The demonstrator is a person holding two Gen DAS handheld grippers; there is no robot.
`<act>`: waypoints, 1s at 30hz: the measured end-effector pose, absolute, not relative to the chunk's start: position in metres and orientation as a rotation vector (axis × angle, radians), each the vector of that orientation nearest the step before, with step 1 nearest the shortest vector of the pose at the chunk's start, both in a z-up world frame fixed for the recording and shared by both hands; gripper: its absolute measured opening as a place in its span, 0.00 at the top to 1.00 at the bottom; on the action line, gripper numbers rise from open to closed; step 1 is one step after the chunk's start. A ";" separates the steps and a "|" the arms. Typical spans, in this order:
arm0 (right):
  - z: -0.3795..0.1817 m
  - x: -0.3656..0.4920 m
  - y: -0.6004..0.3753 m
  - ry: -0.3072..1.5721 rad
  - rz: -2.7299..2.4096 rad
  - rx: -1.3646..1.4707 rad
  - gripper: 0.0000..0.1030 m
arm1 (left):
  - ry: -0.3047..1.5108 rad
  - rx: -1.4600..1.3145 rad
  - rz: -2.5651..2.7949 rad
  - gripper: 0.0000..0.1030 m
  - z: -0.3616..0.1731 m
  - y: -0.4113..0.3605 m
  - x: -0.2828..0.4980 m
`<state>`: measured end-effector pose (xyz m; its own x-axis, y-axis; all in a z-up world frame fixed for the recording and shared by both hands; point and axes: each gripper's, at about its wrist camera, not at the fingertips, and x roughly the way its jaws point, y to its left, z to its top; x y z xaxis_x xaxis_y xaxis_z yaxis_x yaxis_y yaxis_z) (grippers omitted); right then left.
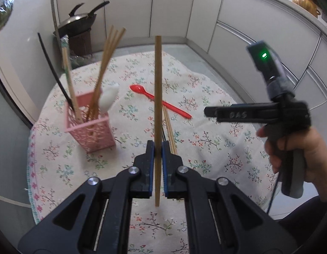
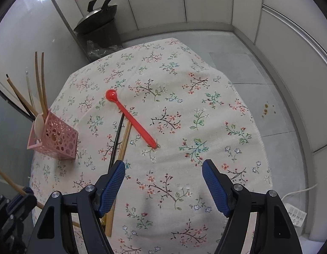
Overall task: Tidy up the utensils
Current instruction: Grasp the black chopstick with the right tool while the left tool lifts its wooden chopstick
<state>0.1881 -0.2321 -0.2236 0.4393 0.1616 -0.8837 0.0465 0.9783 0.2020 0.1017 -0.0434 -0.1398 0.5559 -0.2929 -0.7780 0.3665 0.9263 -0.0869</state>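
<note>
1. Currently I am holding one wooden chopstick (image 1: 157,105) upright in the left gripper (image 1: 157,154); its jaws are closed tight on the stick's lower part, with a short end hanging below the pads.
2. I am keeping the right gripper (image 2: 163,182) above the floral tablecloth (image 2: 205,105), its jaws spread wide and gripping nothing.
3. I am noting the pink holder (image 1: 89,127) to the left of the held stick and apart from it; it is already carrying several wooden chopsticks (image 1: 106,63), a black chopstick (image 1: 53,69) and a white spoon (image 1: 109,97).
4. I am seeing work outstanding: a red spoon (image 2: 130,118), a pair of wooden chopsticks (image 2: 123,144) and another black chopstick (image 2: 115,144) are lying on the cloth, the spoon's handle crossing their far ends.
5. I am judging the step in hand as carrying the stick to the holder. The next move calls for shifting left, centring the lower tip over the holder's open top, clearing the leaning sticks, then lowering before releasing.
</note>
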 end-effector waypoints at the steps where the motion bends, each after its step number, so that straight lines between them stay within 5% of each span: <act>1: -0.225 0.190 -0.227 1.119 0.077 0.204 0.26 | 0.892 0.085 -0.392 0.92 -0.136 -0.041 0.101; 7: -0.236 0.208 -0.193 1.142 0.124 0.171 0.30 | 0.877 0.018 -0.393 0.92 -0.117 -0.024 0.100; 14: -0.248 0.234 -0.156 1.172 0.205 0.149 0.66 | 0.858 -0.023 -0.372 0.92 -0.107 -0.005 0.108; 20: -0.269 0.254 -0.140 1.226 0.226 0.190 0.87 | 0.858 -0.061 -0.370 0.92 -0.106 0.007 0.116; 30: -0.296 0.267 -0.137 1.281 0.130 0.181 0.92 | 0.850 -0.072 -0.359 0.92 -0.107 0.015 0.120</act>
